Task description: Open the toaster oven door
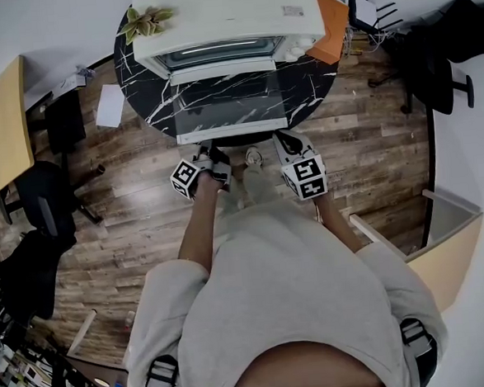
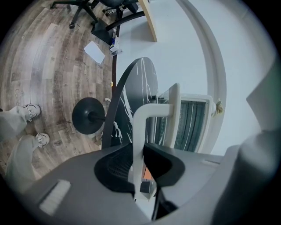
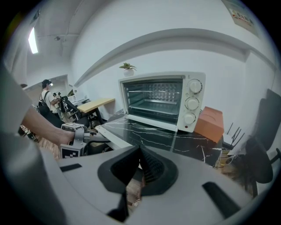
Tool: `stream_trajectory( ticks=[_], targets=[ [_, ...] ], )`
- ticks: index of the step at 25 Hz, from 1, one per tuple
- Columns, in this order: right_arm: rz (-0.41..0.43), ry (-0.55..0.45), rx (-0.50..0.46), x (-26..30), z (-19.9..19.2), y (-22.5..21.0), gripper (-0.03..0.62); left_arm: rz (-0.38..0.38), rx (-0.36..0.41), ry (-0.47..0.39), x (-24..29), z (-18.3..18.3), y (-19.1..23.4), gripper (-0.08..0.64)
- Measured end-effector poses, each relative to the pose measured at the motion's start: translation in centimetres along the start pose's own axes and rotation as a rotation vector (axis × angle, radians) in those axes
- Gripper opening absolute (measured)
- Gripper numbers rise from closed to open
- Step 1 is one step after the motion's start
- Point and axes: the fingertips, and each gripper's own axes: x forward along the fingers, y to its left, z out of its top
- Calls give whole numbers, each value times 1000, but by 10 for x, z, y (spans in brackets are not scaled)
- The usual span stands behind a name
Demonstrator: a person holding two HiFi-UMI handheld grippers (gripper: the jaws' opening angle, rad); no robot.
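The white toaster oven (image 1: 221, 16) stands on a round black marble table (image 1: 147, 79). Its glass door (image 1: 229, 102) lies folded down flat toward me, and the cavity with its rack (image 3: 153, 101) shows. My left gripper (image 1: 209, 156) is at the door's front edge, shut on the white handle bar (image 2: 139, 127), which runs between its pads. My right gripper (image 1: 288, 142) hovers just off the door's right front corner with its jaws together and nothing between them. In the right gripper view the left gripper (image 3: 74, 138) shows at the door's edge.
An orange box (image 1: 333, 17) sits right of the oven, and a small plant (image 1: 147, 21) sits on the table at the oven's left. The table's black pedestal foot (image 2: 88, 115) is below. Office chairs (image 1: 48, 202), a wooden desk (image 1: 1, 123) and a paper (image 1: 109, 105) surround the table.
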Motion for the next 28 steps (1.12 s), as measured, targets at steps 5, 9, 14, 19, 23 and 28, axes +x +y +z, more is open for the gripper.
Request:
stream_trajectory(
  ticks=[5,9,14,19,23,28],
  targets=[
    [6,1,-4,1,0,3,14,-4,5,3,0,1,0,81],
    [8,-2,-9,1,2,6,14,-18,16,18,-1,0,-2,81],
    [10,-4,-15,0,2,7,14,-51,28,26,-1,-1,-7,108],
    [14,-4,-17,1,3,9,14,-66,24,25,-4,0,-7,139],
    [19,-3,-19,3,2,12,14,-62,16,25,-8,-1,-5,149],
    [22,-3,-21,4,3,14,14,-60,8,28,-13,-3,-4,158]
  ],
)
